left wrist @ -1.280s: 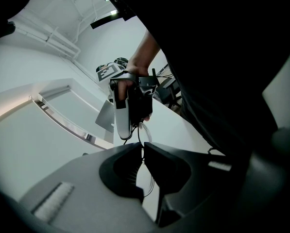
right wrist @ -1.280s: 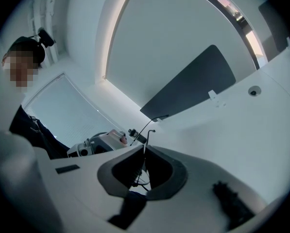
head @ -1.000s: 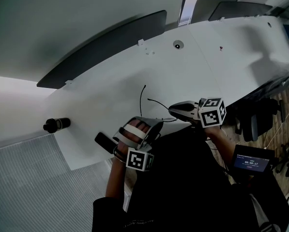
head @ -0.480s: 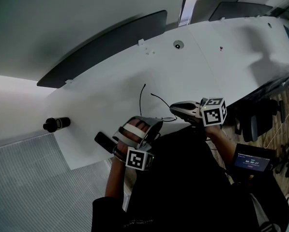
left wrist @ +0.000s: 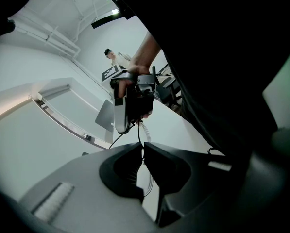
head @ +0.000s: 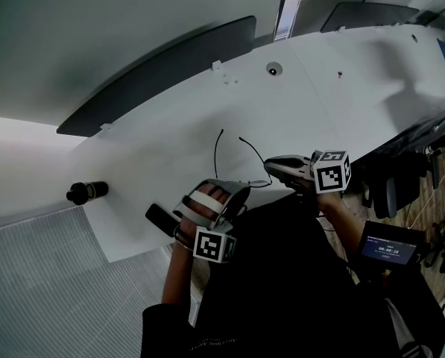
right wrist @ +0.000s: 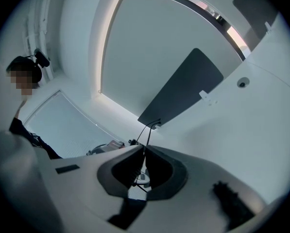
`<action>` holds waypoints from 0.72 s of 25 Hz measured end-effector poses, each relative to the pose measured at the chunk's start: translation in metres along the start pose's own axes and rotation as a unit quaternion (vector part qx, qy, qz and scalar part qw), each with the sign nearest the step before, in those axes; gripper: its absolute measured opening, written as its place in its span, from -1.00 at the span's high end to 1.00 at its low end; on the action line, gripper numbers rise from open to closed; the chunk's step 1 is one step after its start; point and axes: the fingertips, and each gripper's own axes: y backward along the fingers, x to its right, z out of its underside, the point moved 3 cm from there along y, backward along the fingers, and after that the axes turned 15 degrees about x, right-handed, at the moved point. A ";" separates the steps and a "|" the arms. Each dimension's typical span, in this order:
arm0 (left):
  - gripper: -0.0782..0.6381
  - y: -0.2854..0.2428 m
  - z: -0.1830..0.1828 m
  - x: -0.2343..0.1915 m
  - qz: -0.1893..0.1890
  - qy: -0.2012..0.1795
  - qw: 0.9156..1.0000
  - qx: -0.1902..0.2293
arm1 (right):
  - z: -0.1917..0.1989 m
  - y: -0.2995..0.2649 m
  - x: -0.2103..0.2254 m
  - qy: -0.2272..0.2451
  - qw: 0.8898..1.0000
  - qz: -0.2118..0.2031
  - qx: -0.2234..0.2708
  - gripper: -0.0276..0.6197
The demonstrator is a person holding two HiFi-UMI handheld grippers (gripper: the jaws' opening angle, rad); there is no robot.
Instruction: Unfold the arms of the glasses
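The glasses (head: 250,148) sit over the near edge of the table (head: 334,103), between the 2 grippers: the left gripper (head: 243,190) on their left, the right gripper (head: 267,170) on their right. A cylinder (head: 86,192) lies well to the left. A panel (head: 162,73) runs along the table's far edge. A screen (head: 386,249) sits near right, off the table.

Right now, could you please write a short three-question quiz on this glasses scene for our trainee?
1. True or false: the right hand-held gripper is shut on an arm of the thin black-armed glasses.
2. What lies at the far left in the head view? A) a black cylinder B) a red cup C) a blue box
3. How many thin arms rise from the glasses in the head view?
Key: 1 true; 2 A; 3 two.
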 end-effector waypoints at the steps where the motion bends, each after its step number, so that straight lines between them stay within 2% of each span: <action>1: 0.72 0.000 0.000 0.000 0.001 0.000 1.000 0.000 | 0.000 0.000 0.000 -0.001 1.000 0.000 0.001 0.86; 8: 0.72 0.001 0.001 0.000 -0.005 0.005 1.000 -0.005 | -0.005 0.005 0.003 -0.002 1.000 0.004 0.008 0.86; 15: 0.72 0.003 0.003 0.000 -0.004 0.005 1.000 -0.008 | -0.020 0.018 0.015 -0.001 0.999 0.028 0.035 0.89; 18: 0.72 0.003 0.002 -0.002 -0.011 0.003 1.000 -0.004 | -0.020 0.018 0.014 -0.011 0.999 0.019 0.034 0.89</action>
